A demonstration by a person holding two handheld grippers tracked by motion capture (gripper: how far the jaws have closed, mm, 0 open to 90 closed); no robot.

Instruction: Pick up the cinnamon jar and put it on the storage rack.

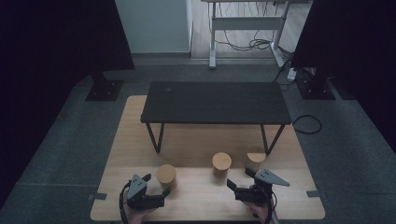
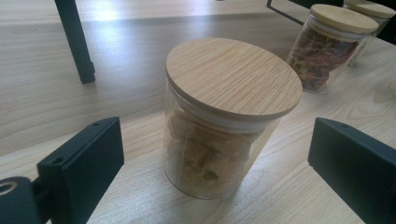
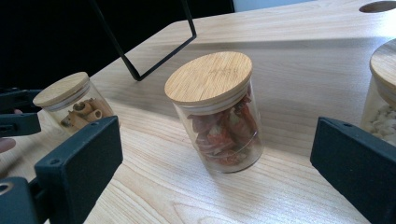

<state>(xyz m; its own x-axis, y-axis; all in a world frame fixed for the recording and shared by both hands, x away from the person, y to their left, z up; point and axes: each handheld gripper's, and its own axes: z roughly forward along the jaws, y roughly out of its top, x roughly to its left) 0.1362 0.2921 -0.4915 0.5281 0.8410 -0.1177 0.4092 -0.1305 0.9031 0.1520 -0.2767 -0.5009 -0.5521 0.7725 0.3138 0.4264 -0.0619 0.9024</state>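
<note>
Left gripper view looks straight at the nearest jar (image 2: 229, 121), a glass one with a wooden lid, standing upright on the bench (image 2: 46, 116) between the two jaws, which stand wide apart and do not touch it. The left tongs (image 1: 158, 185) are in the approach step. The right tongs (image 1: 237, 178), also spread, face the middle jar (image 3: 217, 112) with red pieces inside. Next, I judge, each pair must go forward around its jar, then close on the glass.
</note>
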